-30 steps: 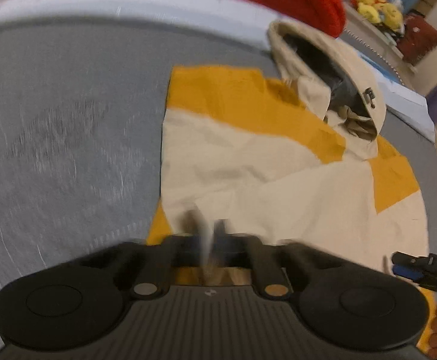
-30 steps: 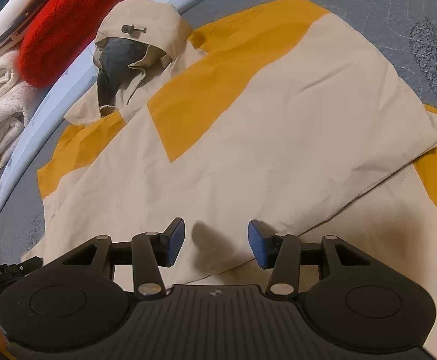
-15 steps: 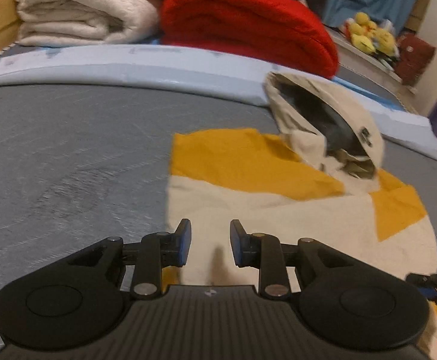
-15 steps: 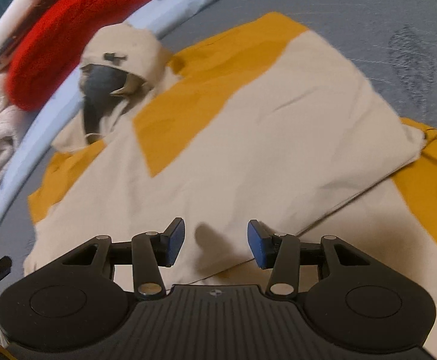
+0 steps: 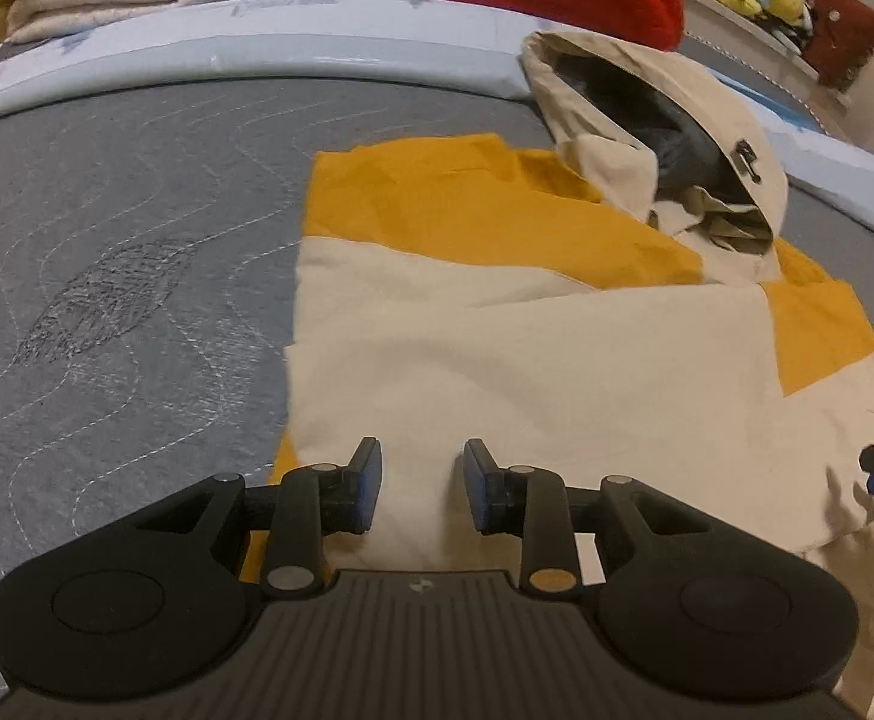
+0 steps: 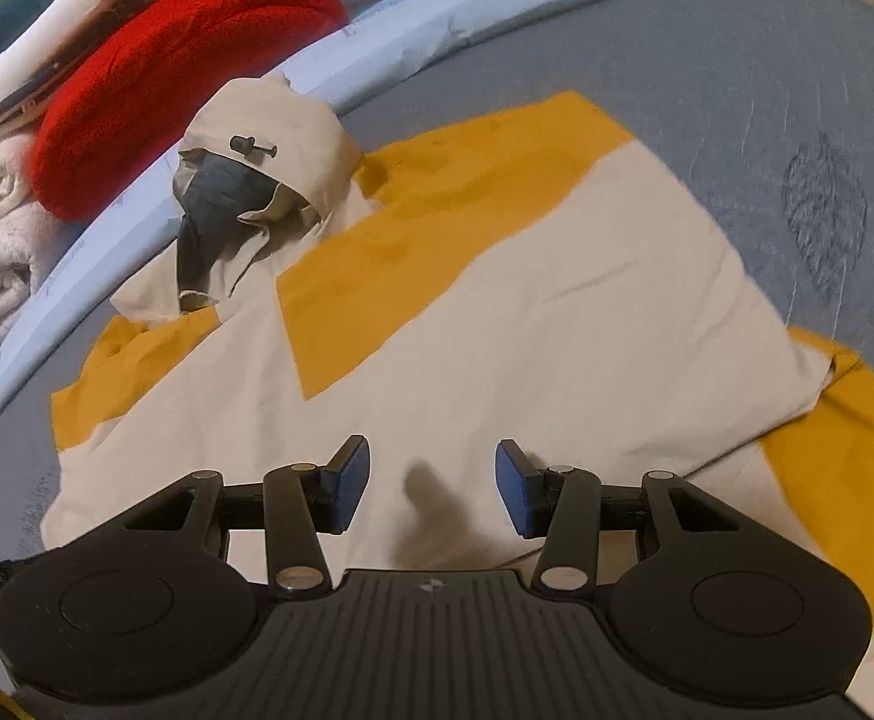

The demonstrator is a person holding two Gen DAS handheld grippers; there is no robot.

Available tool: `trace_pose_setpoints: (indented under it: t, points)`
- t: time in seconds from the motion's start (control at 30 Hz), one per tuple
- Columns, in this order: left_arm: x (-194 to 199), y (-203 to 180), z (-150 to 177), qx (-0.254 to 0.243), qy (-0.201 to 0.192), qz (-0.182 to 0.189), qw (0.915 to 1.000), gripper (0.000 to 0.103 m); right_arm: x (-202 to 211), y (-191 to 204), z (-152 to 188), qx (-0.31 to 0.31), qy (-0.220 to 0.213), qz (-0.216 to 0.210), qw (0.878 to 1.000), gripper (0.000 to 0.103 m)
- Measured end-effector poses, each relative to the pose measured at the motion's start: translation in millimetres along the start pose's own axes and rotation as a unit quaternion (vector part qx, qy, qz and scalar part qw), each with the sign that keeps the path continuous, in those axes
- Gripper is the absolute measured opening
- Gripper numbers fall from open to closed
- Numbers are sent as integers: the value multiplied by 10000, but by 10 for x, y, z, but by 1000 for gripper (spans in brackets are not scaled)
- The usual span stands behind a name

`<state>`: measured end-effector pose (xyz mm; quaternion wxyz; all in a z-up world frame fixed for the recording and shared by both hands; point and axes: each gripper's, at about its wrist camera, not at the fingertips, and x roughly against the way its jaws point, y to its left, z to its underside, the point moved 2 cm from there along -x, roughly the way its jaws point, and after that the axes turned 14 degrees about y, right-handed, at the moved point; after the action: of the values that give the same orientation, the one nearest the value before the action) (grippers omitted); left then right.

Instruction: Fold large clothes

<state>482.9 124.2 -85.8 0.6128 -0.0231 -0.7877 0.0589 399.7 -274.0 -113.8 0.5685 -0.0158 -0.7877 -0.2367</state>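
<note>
A cream and mustard hooded jacket (image 5: 527, 360) lies spread on the grey quilted mattress (image 5: 107, 300), filling the centre and right of the left wrist view, its hood (image 5: 665, 138) propped open at the upper right. The left gripper (image 5: 422, 483) hangs above the cream panel near the lower centre; its jaws have just been opening and stand narrowly apart with nothing between them. In the right wrist view, the right gripper (image 6: 431, 486) hovers over the same cloth, jaws moderately apart and empty. A red blanket (image 6: 167, 72) sits upper left.
</note>
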Motion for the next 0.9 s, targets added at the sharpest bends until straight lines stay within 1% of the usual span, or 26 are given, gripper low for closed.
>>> trace_pose_setpoints:
  t: [0.07, 0.13, 0.2, 0.3, 0.37, 0.43, 0.53, 0.67, 0.7, 0.73, 0.77, 0.83, 0.9]
  points:
    - [-15, -15, 29, -58, 65, -13, 10000, 33, 25, 31, -17, 211, -119, 227, 9994, 49]
    - [-8, -27, 50, -83, 72, -33, 9999, 33, 86, 112, -26, 598, -386, 493, 9962, 49]
    - [38, -43, 63, -94, 8, -20, 10000, 33, 192, 205, -28, 999, -748, 675, 9899, 49]
    - [118, -74, 62, -86, -181, 33, 9998, 33, 369, 339, -17, 1485, -1272, 761, 9777, 48]
    - [202, -132, 72, -166, -384, 55, 9991, 34, 455, 379, -20, 1667, -1487, 790, 9715, 48]
    - [279, -208, 81, -251, -585, 61, 9980, 35, 524, 388, -10, 1737, -1627, 766, 9682, 48]
    - [402, -353, 105, -393, -909, 76, 9951, 36, 564, 368, -14, 1708, -1672, 711, 9684, 48]
    - [546, -566, 158, -556, -1319, 68, 9897, 36, 613, 340, 2, 1698, -1751, 761, 9668, 48]
    - [575, -620, 168, -589, -1401, 76, 9884, 37, 638, 336, 17, 1697, -1780, 764, 9663, 48]
    - [601, -671, 180, -621, -1478, 95, 9870, 42, 646, 335, 16, 1697, -1817, 765, 9656, 48]
    - [626, -723, 190, -643, -1555, 101, 9857, 49, 664, 333, 23, 1705, -1854, 761, 9648, 48]
    - [660, -825, 208, -706, -1695, 75, 9830, 57, 704, 322, 27, 1724, -1935, 746, 9629, 48]
    - [687, -921, 226, -815, -1822, 13, 9799, 60, 733, 315, 31, 1734, -2016, 727, 9612, 48]
